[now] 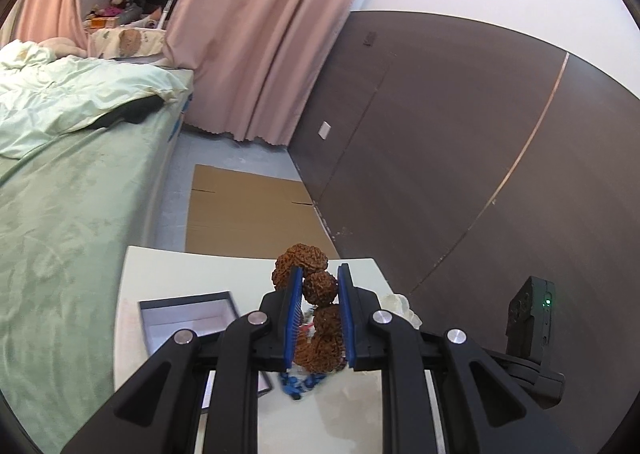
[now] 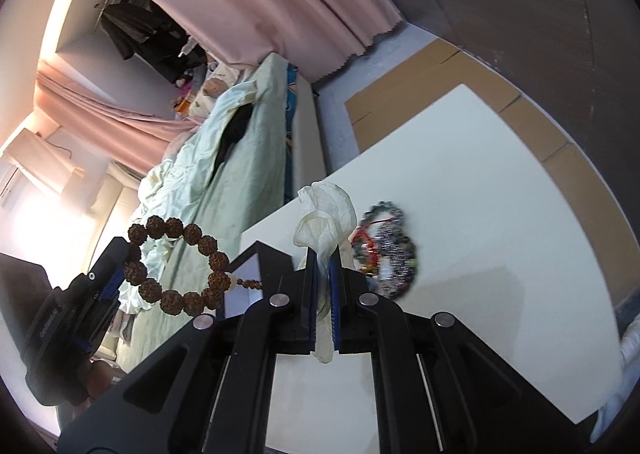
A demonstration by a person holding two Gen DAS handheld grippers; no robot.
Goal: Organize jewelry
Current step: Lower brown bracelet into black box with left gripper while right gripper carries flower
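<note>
Rough, knobbly seed-bead bracelet [image 1: 318, 318]; matt white table [image 2: 480, 213].

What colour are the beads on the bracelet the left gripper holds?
Reddish brown, rough-textured bracelet; clearest in the right wrist view.

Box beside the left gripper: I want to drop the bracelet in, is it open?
Open: the box shows its pale inside, with no lid over it.

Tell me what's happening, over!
Left gripper shut on brown knobbly-bead bracelet, lifted off white table. Right gripper shut on crumpled white tissue. Nothing blocking.
</note>
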